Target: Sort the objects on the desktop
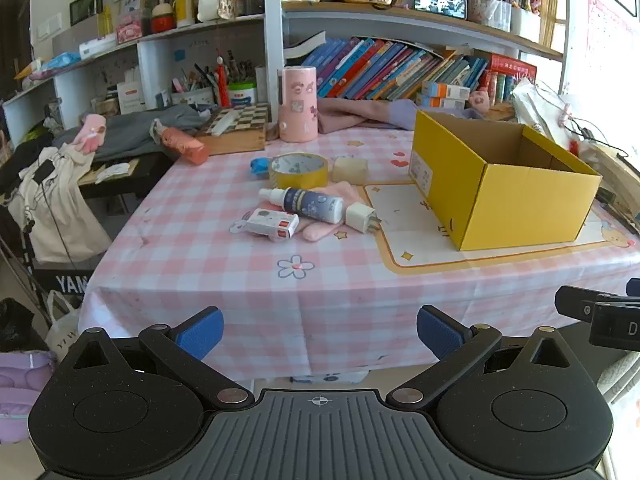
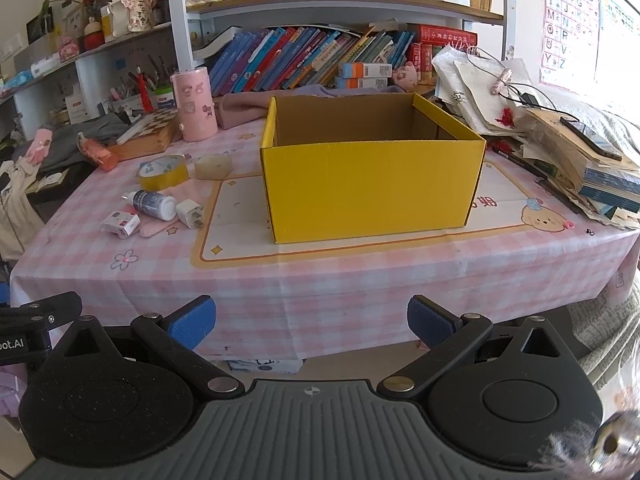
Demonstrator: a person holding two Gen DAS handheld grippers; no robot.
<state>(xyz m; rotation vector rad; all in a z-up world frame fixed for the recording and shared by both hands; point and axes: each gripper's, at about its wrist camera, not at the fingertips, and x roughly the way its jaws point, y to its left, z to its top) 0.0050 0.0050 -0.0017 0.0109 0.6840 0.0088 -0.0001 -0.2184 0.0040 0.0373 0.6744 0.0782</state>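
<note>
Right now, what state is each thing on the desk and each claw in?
Box: upright, top open, nothing visible inside.
Tape roll: lying flat.
Spray bottle: on its side, atop pink cloth.
Charger: lying down, prongs toward box.
Pink tumbler: upright.
Left claw: open, empty.
Right claw: open, empty.

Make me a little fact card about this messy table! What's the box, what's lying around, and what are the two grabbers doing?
Box: yellow box, open top, looks empty
Loose things: tape roll, spray bottle, white charger plug, small white box
Where: all to the left of the yellow box, on the pink checked tablecloth
Left gripper: jaws open, holding nothing
Right gripper: jaws open, holding nothing
</note>
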